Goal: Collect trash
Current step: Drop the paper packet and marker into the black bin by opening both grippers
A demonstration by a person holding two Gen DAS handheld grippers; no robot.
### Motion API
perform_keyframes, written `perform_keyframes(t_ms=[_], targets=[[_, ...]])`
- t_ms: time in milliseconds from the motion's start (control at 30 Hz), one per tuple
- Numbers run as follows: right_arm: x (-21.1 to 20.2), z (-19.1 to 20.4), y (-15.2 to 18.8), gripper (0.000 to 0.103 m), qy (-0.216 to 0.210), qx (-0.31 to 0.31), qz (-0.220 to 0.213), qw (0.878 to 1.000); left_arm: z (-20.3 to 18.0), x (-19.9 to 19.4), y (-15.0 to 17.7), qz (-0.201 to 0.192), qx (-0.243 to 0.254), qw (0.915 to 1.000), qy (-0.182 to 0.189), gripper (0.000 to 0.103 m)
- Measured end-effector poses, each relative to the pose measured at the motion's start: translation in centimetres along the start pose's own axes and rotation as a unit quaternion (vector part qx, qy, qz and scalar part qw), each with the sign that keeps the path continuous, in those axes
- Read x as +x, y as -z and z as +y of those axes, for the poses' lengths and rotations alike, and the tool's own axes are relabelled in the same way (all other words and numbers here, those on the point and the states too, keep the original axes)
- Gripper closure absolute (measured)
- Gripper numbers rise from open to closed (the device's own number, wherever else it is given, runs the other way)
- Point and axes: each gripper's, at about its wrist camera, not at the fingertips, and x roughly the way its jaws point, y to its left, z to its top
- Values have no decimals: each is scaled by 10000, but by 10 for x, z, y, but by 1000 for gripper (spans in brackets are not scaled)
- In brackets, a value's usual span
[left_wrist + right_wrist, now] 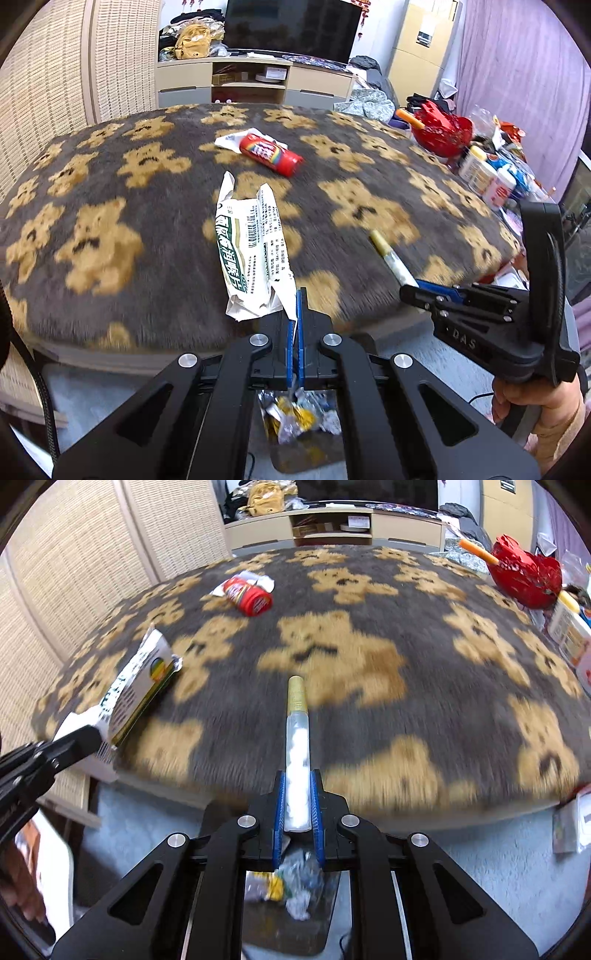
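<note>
My left gripper point(295, 314) is shut on the corner of a white and green wrapper point(251, 243), held above the bear-pattern blanket's point(110, 206) front edge; the wrapper also shows in the right wrist view point(136, 686). My right gripper point(297, 786) is shut on a clear tube with a gold cap point(297, 738), also seen in the left wrist view point(391, 258). A red candy tube point(271, 153) lies on a white wrapper farther back on the blanket; it also shows in the right wrist view point(249, 596). A trash bin point(295, 421) with crumpled wrappers sits on the floor below both grippers.
A red bowl point(443, 133) and several bottles point(487, 177) crowd the right side. A TV cabinet point(258, 81) stands behind the blanket. A woven screen point(48, 92) is at the left. Pale carpet point(498, 856) covers the floor.
</note>
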Motion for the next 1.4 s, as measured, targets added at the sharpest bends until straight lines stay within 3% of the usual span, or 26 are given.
perform_keyframes(t_ms=[300,567,833,1167,1300,1367,1400], targets=[[-35,5,61,89,-68,-95,10,9999,-26,-25,63,225,32,9996,163,103],[-25,6,99,89,-224,34,270,9994,-41,-13,107,627,63,9975,333,103],[6,-4,115,89,-313,331,634,9969,-40,30,137,1187,16,9923,345,103],[37,-7,110,86,-487,603,902,9929,-29,72,144,1616,-189,9858,410,102],[40,-8,104,85,-396,612,884,9934,-24,74,143,1669,-250,9850,370,97],[40,-10,102,76,-327,635,857,9938,-22,73,143,1645,-255,9855,321,86],[39,-11,100,64,-271,632,826,9942,-21,71,142,1623,-262,9860,290,76]])
